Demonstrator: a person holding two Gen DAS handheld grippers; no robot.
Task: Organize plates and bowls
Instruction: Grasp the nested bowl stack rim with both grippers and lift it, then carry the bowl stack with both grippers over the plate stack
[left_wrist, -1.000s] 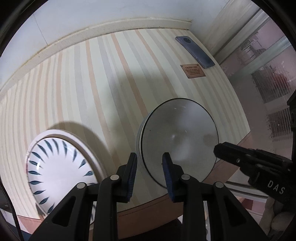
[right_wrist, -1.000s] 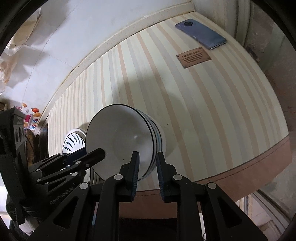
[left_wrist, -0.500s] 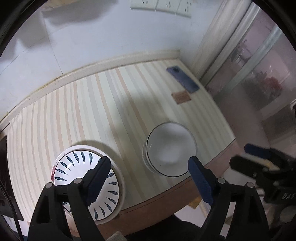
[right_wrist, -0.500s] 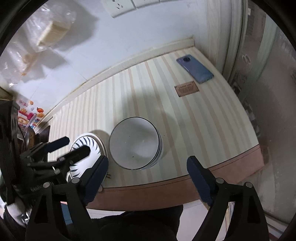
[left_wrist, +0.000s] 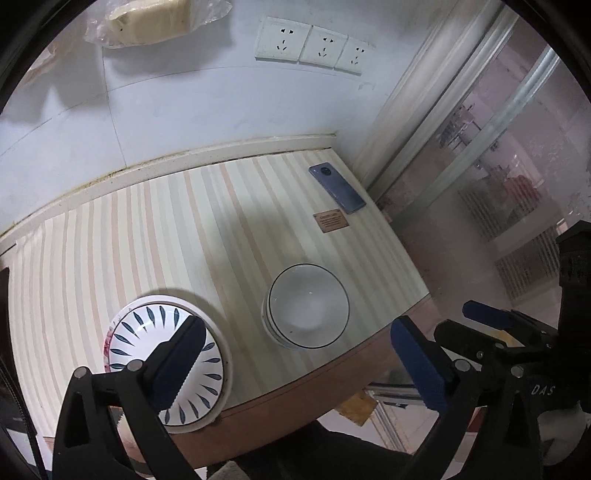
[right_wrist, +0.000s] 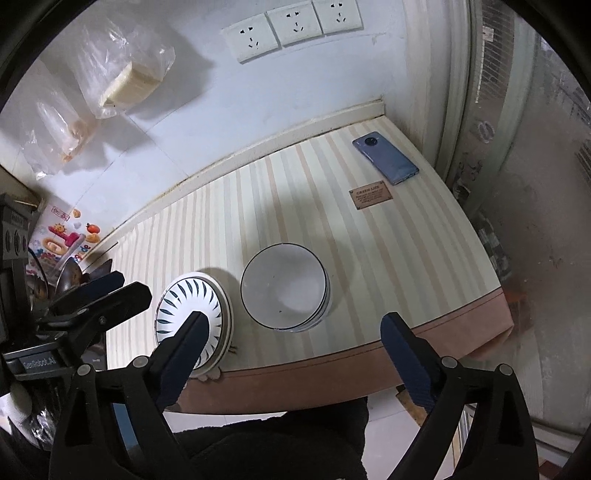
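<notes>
Both tongs gape, the left tongs (left_wrist: 295, 358) masking part of the leaf-patterned bowl (left_wrist: 147, 332).

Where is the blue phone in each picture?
Left wrist view: the blue phone lies upper right of centre, at the table's far right corner.
Right wrist view: the phone lies upper right, at that same corner.
Shared landmark: the small brown plaque just in front of it.

I see glossy glazed ceramic on the white bowls (left_wrist: 308, 308) and the leaf-patterned bowl (right_wrist: 192, 317). The desk (left_wrist: 166, 236) wears a smooth striped covering. My jaws look matt black plastic with blue rubbery pads (right_wrist: 400, 365). The phone (right_wrist: 386, 158) shines.
</notes>
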